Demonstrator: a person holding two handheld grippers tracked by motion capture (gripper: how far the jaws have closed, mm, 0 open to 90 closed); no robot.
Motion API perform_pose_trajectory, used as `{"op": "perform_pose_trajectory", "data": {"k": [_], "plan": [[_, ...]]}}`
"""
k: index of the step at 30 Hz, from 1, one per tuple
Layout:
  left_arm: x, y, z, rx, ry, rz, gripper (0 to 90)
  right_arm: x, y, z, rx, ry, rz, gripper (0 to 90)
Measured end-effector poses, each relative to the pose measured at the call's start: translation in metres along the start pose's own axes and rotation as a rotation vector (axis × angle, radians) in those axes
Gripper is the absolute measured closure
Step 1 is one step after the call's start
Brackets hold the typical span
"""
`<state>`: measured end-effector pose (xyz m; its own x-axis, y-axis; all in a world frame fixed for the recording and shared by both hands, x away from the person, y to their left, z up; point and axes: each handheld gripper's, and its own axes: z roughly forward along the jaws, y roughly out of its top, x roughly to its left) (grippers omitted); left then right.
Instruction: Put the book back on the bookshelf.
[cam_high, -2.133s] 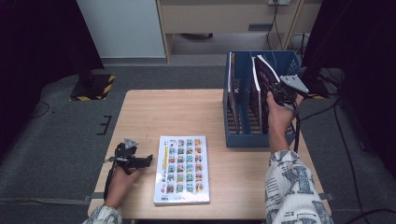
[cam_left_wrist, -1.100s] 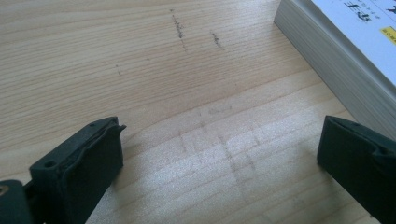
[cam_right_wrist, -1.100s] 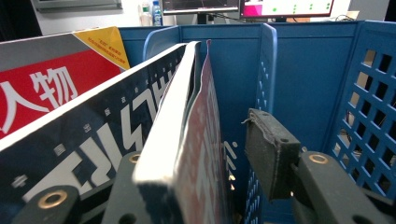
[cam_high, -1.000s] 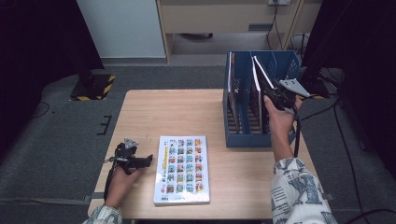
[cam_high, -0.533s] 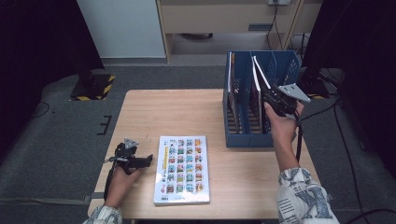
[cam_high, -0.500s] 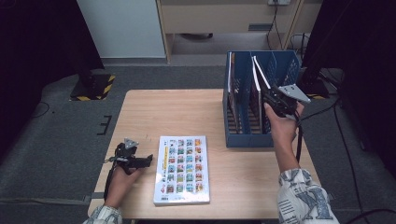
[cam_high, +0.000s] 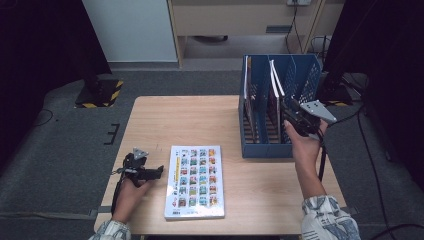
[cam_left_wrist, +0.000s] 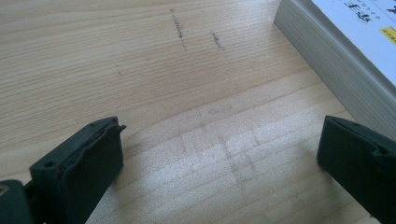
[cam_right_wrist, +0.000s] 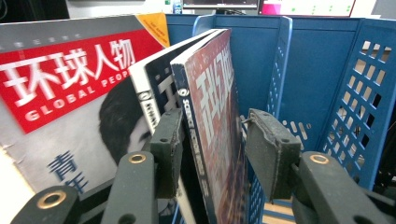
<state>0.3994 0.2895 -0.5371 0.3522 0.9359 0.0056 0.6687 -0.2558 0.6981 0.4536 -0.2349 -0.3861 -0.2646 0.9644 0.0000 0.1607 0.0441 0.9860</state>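
The magazine (cam_right_wrist: 212, 116) stood upright in the middle compartment of the blue file rack (cam_high: 305, 80), spine toward the right gripper (cam_right_wrist: 212, 149), long axis vertical. That gripper's jaws straddled it, half open; the right pad stood clear. Another magazine (cam_right_wrist: 154, 93) leaned just behind it. The left gripper (cam_left_wrist: 219, 154) rested wide open beside the flat book (cam_high: 195, 182), far from the rack. The magazine's lower end was hidden.

Book (cam_left_wrist: 345, 42) cut off by the frame's upper right corner, magazine (cam_right_wrist: 212, 130) lower edge hidden behind the right gripper (cam_right_wrist: 212, 149), cover print on the flat book too small to read from above
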Motion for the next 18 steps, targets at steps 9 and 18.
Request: {"op": "perform_pose_trajectory", "data": {"k": [9,18], "plan": [[0.000,0.000,0.000,0.000,0.001,-0.002,0.0,0.008,-0.011,-0.018,-0.010,0.021,-0.014,54.0],[0.000,-0.001,-0.001,0.003,0.006,-0.006,0.0,0.019,-0.021,-0.031,-0.007,0.062,-0.001,46.2]]}}
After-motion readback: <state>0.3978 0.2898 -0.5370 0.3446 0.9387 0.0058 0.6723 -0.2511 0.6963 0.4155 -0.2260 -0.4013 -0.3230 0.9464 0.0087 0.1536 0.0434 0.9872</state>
